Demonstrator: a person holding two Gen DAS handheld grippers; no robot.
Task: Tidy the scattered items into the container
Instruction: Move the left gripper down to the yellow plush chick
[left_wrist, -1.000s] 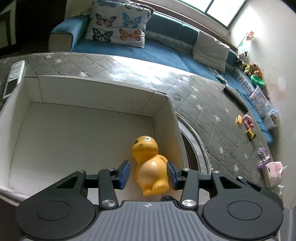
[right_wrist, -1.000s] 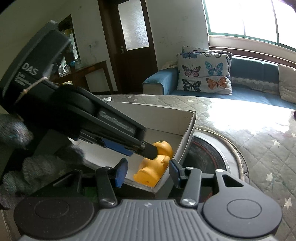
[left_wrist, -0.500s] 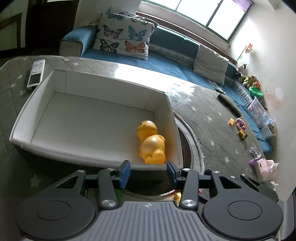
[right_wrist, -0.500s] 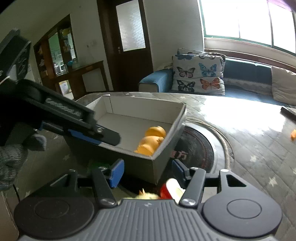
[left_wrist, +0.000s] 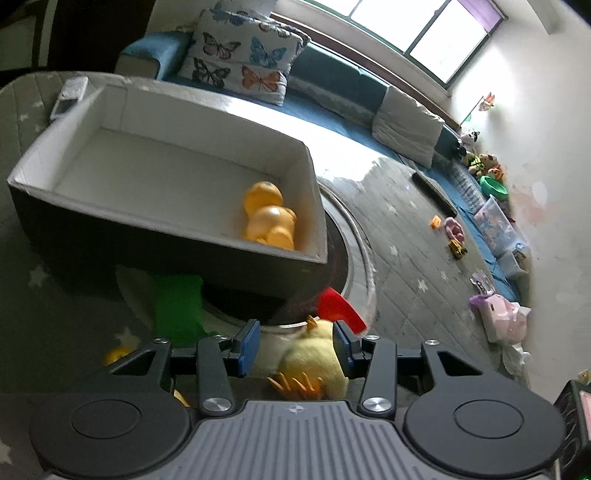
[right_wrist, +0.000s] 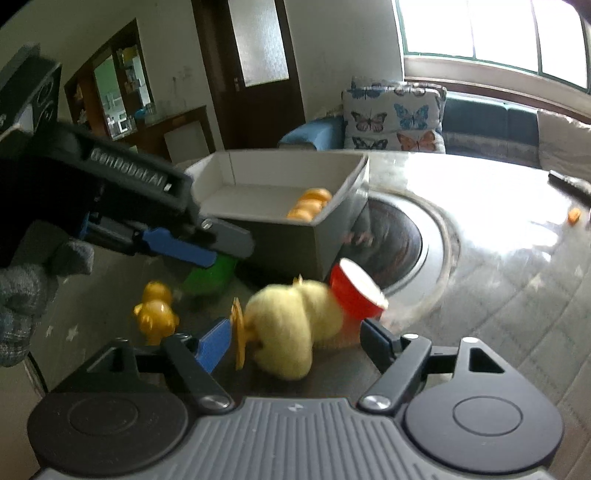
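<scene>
Below, the right gripper (right_wrist: 295, 341) has its fingers spread wide around the plush chick (right_wrist: 291, 325), not touching; the left gripper (left_wrist: 294, 343) fingers are parted, empty.

My left gripper (left_wrist: 294, 341) is hanging with its jaws apart over the yellow plush chick (left_wrist: 314, 356), beside the red cup (left_wrist: 338, 308). An orange duck (left_wrist: 269, 218) is lying inside the white box (left_wrist: 110, 221); a green item (left_wrist: 177, 308) is sitting before it.
</scene>
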